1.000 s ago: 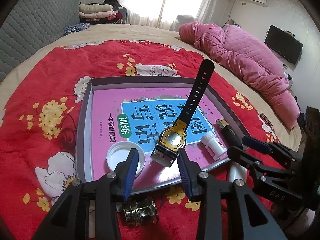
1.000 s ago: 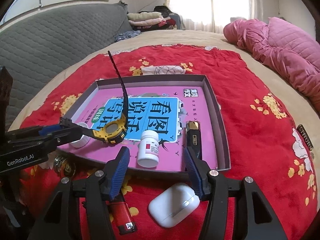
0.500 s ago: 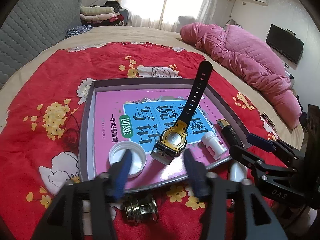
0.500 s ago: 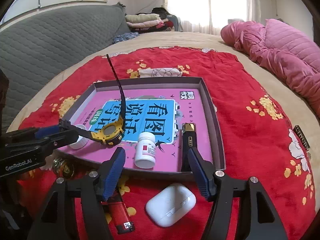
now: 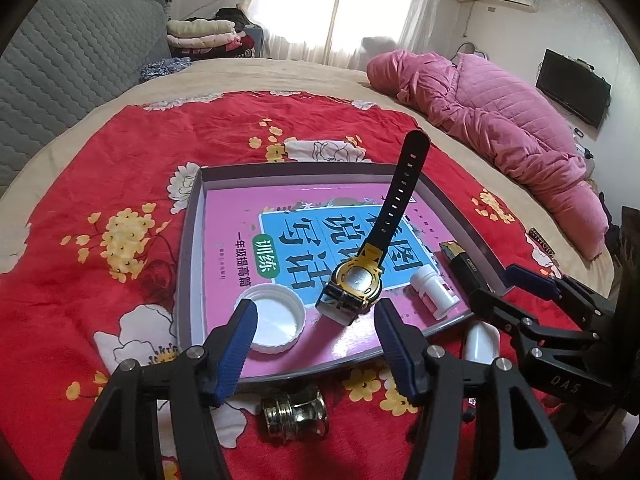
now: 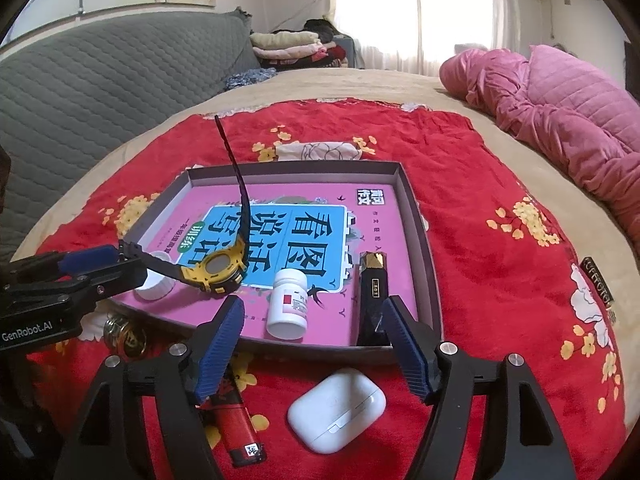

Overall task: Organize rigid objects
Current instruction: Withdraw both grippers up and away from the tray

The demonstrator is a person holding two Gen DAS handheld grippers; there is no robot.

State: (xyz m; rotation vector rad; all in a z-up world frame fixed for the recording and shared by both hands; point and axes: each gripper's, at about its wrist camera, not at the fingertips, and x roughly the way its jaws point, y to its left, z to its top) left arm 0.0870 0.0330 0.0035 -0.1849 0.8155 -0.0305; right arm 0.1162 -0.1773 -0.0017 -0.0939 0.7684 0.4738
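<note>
Now the left gripper is hovering at the bottom centre of its own view with its blue-padded fingers spread wide apart and gripping nothing; between them is lying the buckle end of the watch. In the right wrist view the same left gripper is reaching in from the left edge, its tips just beside the watch's lower strap; whether they are touching it I cannot tell. The right gripper is likewise standing open and empty at the bottom centre of its frame.

One watch is resting inside the tray: a yellow case with a grey face and black straps, one strap sticking steeply upward toward the upper middle of the frame. The tray, one shallow grey box, is sitting on the red flowered blanket and is lined with one pink book. Also inside are lying one white cap, one white pill bottle on its side, and one black lighter with a gold tip.

Outside the tray, near its lower rim, are sitting one white earbud case, one red lighter and one brass-coloured round thing.
</note>
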